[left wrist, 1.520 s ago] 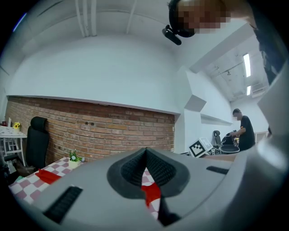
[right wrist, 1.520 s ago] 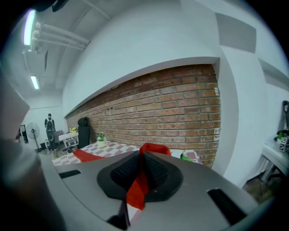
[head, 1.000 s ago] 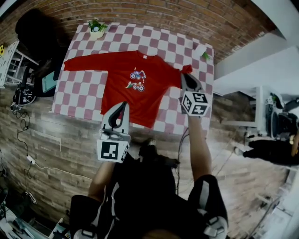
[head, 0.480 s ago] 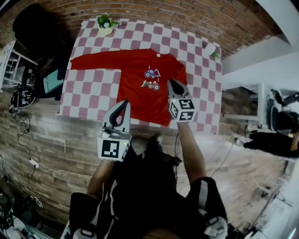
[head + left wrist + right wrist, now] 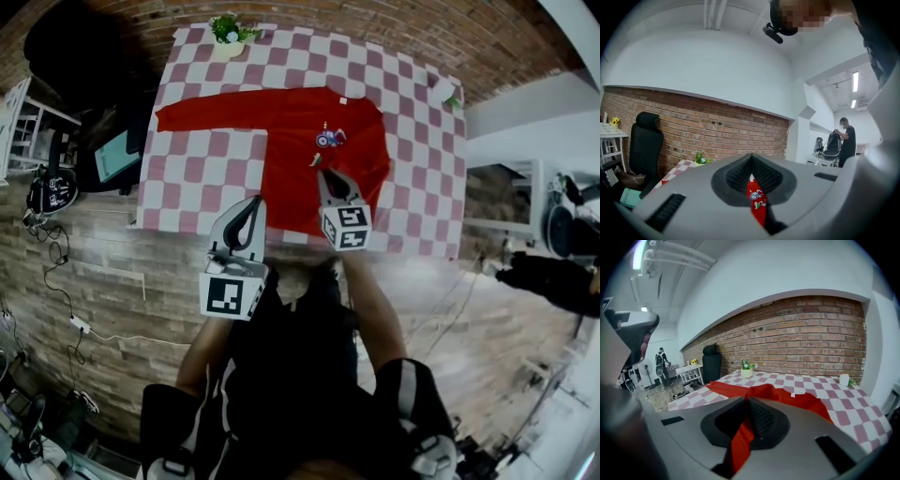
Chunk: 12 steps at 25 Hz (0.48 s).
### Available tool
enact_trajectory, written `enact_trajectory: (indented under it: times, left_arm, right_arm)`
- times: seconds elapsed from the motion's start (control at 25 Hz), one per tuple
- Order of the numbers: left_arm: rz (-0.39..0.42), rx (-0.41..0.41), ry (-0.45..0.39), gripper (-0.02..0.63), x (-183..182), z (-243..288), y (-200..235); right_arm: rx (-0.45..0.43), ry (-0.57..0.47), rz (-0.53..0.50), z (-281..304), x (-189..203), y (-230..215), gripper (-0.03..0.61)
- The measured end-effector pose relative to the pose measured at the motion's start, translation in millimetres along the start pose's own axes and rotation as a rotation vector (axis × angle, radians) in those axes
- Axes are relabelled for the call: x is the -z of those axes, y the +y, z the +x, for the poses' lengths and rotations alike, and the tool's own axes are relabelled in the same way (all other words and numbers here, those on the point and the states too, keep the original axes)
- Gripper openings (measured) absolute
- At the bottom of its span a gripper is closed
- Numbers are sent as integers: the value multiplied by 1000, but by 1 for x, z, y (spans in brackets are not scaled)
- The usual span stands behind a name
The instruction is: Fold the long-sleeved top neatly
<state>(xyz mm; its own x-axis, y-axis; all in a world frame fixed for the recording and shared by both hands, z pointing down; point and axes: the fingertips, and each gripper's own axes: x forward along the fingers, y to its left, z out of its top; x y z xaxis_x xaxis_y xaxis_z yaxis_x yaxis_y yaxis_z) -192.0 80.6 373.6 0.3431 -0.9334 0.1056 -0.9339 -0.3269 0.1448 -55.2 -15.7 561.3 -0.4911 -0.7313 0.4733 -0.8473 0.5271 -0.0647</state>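
Our right gripper [image 5: 749,414] is clamped tight on 1 sleeve [image 5: 739,442] of the long-sleeved top [image 5: 291,141]. The soft red cloth is pinched between its 2 black ribbed pads [image 5: 763,420] and hangs crumpled below them. Past the tips, the rest of the top rises in a bumpy red heap on the table [image 5: 202,183], which has a cloth of red and white squares. From above, this gripper is over the body of the top, just in front of the little wheel picture [image 5: 330,139] on the chest.

Our left gripper [image 5: 752,174] is squeezed shut and grips nothing. Through the thin slit under its tips we can see a strip of the red top far ahead. This gripper hangs off the near edge of the table, above the wooden floor [image 5: 112,272].

The other sleeve [image 5: 206,117] lies flat and straight, far out to the left of both grippers. Beyond the grippers, at the far edge, stand a small leafy plant [image 5: 228,30] in a pale pot and a white cup [image 5: 442,91]. Behind them is a rough brick wall [image 5: 811,341].
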Motion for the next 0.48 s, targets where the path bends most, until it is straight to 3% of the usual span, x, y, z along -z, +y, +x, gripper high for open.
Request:
enact_trajectory:
  times: [0.48]
  left_arm:
    - [-45,12,31,5,23,-11,34]
  right_arm:
    - [-18,136,19,45,96,50,25]
